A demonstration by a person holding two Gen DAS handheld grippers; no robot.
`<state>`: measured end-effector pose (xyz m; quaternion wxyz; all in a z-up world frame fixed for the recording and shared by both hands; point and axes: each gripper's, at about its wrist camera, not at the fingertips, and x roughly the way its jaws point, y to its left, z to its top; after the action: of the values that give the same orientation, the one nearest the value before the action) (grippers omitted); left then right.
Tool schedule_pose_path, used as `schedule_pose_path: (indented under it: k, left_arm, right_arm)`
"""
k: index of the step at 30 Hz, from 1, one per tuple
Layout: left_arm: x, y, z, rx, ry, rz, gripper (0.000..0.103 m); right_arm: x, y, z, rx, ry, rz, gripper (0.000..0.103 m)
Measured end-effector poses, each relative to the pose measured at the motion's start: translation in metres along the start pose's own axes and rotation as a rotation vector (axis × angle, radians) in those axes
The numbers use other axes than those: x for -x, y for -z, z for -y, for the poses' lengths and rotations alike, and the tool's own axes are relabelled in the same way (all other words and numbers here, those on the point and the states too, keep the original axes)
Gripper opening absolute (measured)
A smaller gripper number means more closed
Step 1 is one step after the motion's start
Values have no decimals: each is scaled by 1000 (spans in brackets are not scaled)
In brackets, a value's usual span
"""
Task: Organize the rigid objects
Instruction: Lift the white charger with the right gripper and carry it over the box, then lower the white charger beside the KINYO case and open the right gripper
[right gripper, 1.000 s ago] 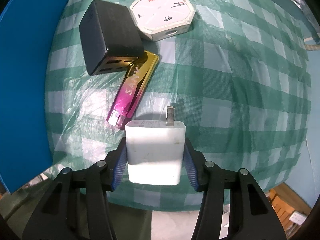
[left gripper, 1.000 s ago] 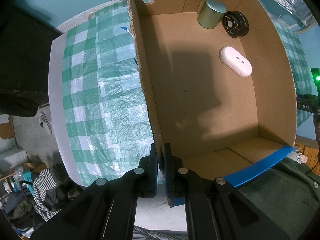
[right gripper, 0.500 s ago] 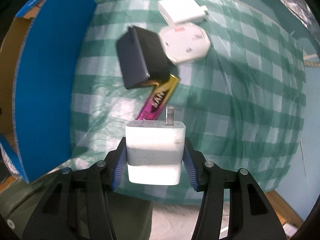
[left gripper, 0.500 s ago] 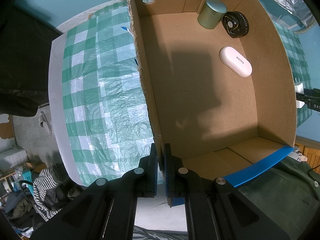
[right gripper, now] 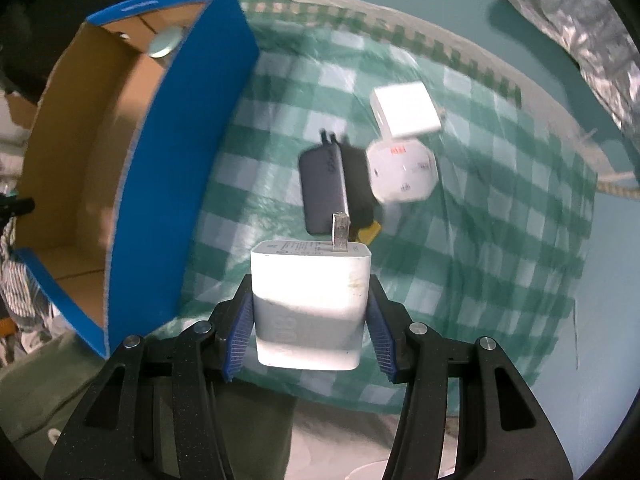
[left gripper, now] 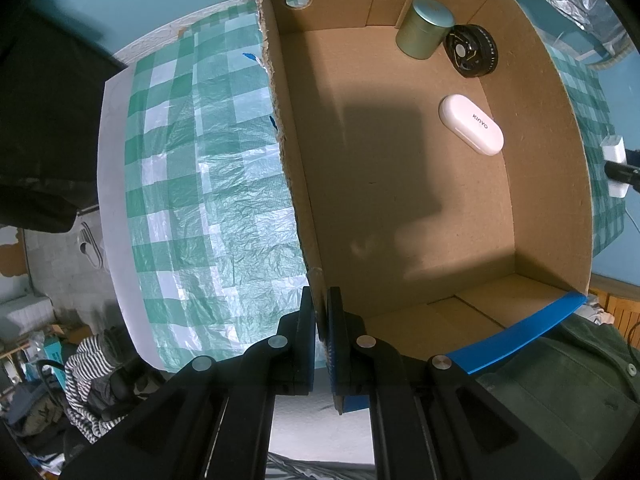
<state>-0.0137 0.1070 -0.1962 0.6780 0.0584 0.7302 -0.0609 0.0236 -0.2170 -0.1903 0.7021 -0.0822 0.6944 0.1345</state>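
Right wrist view shows the right gripper clamped on the white charger, both blue pads pressed flat against its side faces, with one metal prong pointing away from the camera and the charger held clear above the green checked tablecloth. Judged from this, the step in hand is carrying the charger over to the cardboard box and setting it inside. To do it well, keep the grip square and carry the charger high enough that its lower end passes over the blue outer wall (the wall nearest the charger stands tall, so a low pass would likely catch its top edge). Then lower it onto bare floor before parting the pads. In the left wrist view, the left gripper is pinched together on the box's torn left wall, which should keep the box from sliding if it is bumped. Inside the box, a green tin and a black round object sit in the far right corner, and a white oval case lies near the right wall. The middle and near floor are open, which gives ample room for the drop. On the cloth, a dark adapter, a white octagonal puck and a white square block remain outside, well apart from the carrying path.
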Motion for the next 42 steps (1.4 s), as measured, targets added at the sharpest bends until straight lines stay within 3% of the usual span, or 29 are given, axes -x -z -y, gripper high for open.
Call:
schedule_pose_path:
  k: [10,21,30,42]
  left_arm:
    - [0,0,0,-1,2,0,5]
    - [0,1,1,0,2,1,5]
    - [1,2,1,-4,-1,4,5]
    - [0,3,0,3,3,8,5]
  right_arm:
    - [25,-24,-28,106,-7,30,52]
    - [39,-73,-84,237,-11,70,52]
    - [24,-102,-122,330,6,47,52]
    - [-10,-115,-148,408,44,-7,51]
